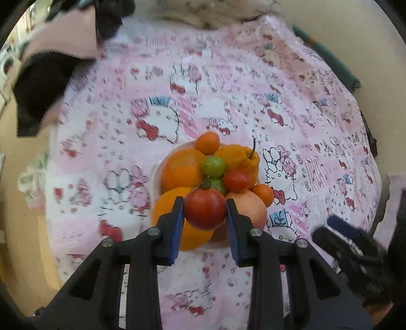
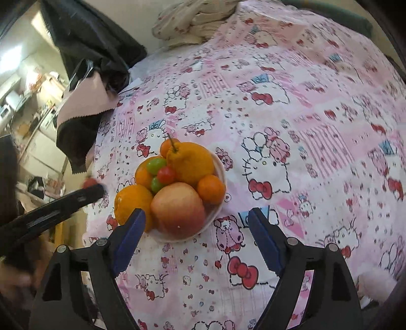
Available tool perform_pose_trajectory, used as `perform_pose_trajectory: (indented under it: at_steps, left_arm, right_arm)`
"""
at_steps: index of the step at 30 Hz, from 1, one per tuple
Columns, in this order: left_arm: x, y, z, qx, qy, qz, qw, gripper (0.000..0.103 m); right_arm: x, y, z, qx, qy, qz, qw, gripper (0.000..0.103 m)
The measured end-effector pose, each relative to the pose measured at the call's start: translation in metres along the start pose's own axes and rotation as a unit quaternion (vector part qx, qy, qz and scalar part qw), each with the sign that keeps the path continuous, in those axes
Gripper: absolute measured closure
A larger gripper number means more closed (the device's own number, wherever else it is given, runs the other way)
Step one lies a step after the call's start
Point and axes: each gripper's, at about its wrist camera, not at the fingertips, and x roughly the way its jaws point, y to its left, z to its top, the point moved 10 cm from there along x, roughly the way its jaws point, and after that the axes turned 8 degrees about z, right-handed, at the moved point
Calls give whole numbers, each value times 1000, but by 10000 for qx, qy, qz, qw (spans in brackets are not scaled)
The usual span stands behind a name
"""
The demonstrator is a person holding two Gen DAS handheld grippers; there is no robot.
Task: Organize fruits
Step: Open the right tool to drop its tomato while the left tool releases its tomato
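Note:
A white bowl (image 2: 220,167) piled with fruit sits on the pink patterned cloth. It holds large oranges (image 1: 181,170), small mandarins (image 1: 207,142), green fruits (image 1: 213,166), a small red tomato (image 1: 236,180) and a peach-coloured apple (image 2: 177,210). My left gripper (image 1: 205,209) is shut on a red tomato (image 1: 204,208) and holds it just above the near side of the pile. My right gripper (image 2: 196,223) is open and empty, close to the bowl's near side, its left finger (image 2: 132,231) by an orange (image 2: 132,200).
The pink cartoon-print cloth (image 2: 291,127) covers the whole table. Black and pink fabric (image 2: 83,106) hangs at the left edge. A crumpled cream cloth (image 2: 192,20) lies at the far end. The left gripper's arm (image 2: 58,210) shows at the left of the right wrist view.

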Motion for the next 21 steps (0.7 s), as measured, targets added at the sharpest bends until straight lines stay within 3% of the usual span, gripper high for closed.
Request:
perform_pose_trajectory:
  at_steps: [3, 8, 16, 17, 21]
  left_arm:
    - [23, -11, 9, -34, 124, -145, 9998, 75]
    - [45, -25, 10, 127, 306, 108, 9994, 75]
    - [64, -26, 9, 66, 574, 409, 9975, 73]
    - [63, -26, 9, 85, 598, 386, 9974, 71]
    - [57, -26, 10, 18, 571, 287, 9980, 38]
  right_arm:
    - [0, -11, 5, 265, -36, 89, 9996, 18]
    - [4, -23, 8, 716, 112, 295, 9969, 18]
    - [2, -18, 11, 627, 143, 397, 9971, 18]
    - [2, -18, 11, 623, 147, 412, 9971, 18]
    - [4, -15, 10, 585, 181, 433, 9972, 18]
